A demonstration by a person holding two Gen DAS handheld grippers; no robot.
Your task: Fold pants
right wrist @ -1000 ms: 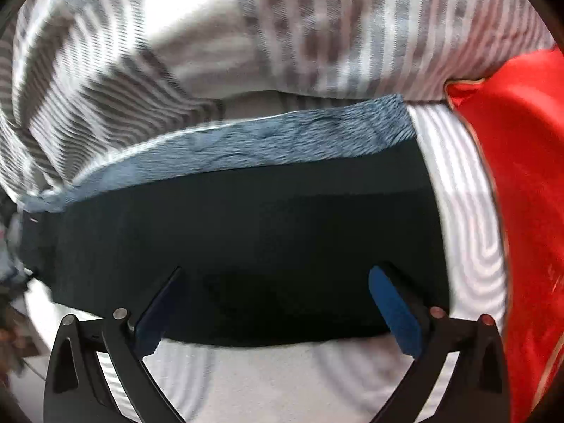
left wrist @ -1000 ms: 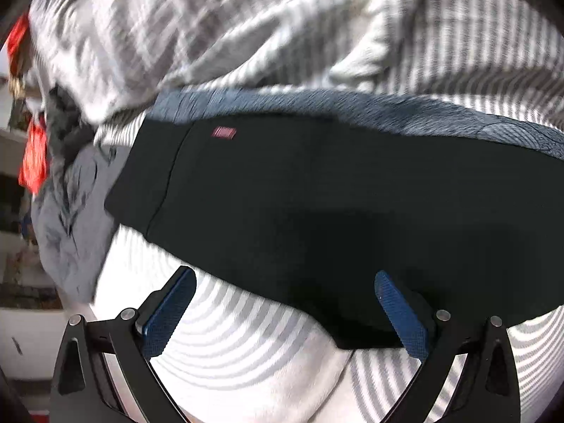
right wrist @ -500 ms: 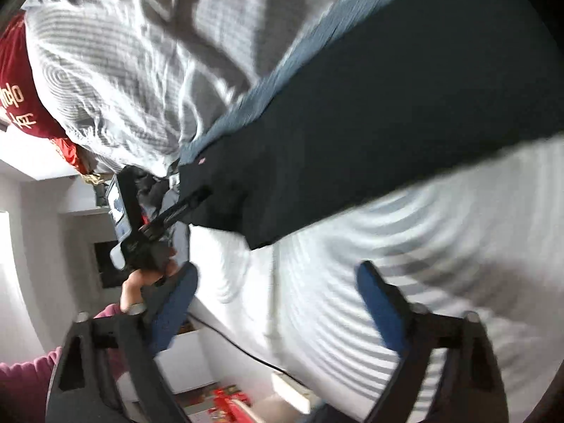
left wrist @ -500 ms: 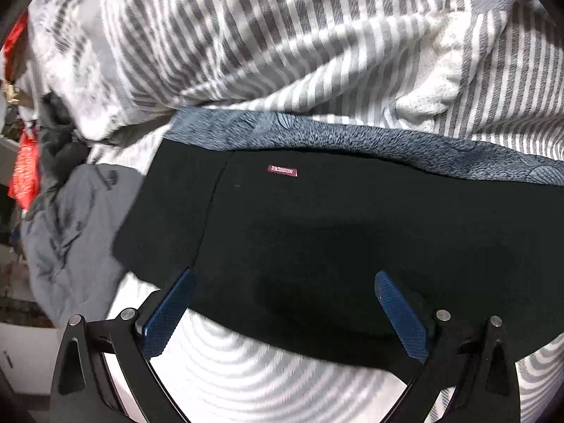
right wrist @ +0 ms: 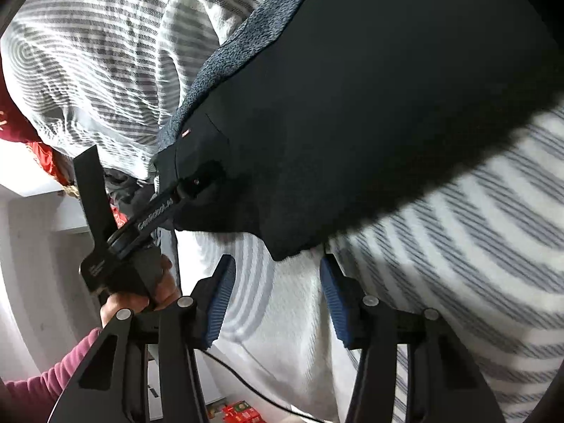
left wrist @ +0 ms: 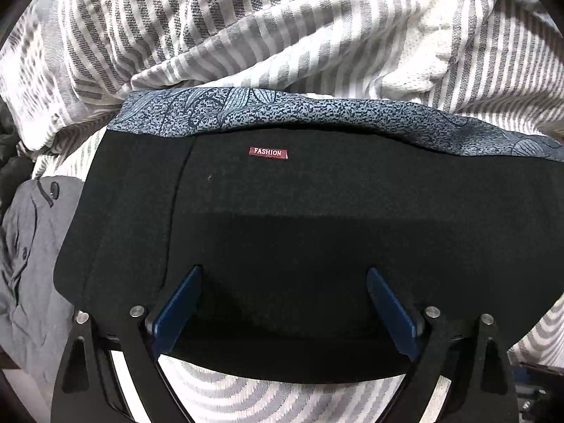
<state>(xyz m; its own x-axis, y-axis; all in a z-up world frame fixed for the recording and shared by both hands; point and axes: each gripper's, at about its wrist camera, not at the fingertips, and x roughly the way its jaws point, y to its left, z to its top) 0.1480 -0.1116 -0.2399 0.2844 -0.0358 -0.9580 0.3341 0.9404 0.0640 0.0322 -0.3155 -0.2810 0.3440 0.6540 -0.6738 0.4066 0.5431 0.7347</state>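
Grey-and-white striped bedding (left wrist: 282, 35) ahead of and under the jaws; white wall (right wrist: 38, 282) and shelf (right wrist: 67, 218) left of them.

1 pr black pants (left wrist: 317, 232) w/ 1 red label (left wrist: 268, 152). 1 blue patterned cloth (left wrist: 317, 112) behind it. 1 striped bedcover (left wrist: 246, 35). 1 grey garment (left wrist: 31, 253) at left. 2 grippers: left gripper (left wrist: 283, 299), right gripper (right wrist: 275, 296), 2 blue pads (left wrist: 176, 310) each.

The pants (left wrist: 317, 229) lie across the frame's middle on the bedsheet (left wrist: 282, 398), a crumpled blanket (left wrist: 246, 35) above them. Another garment (left wrist: 31, 253) lies at the left edge, beside the pants.
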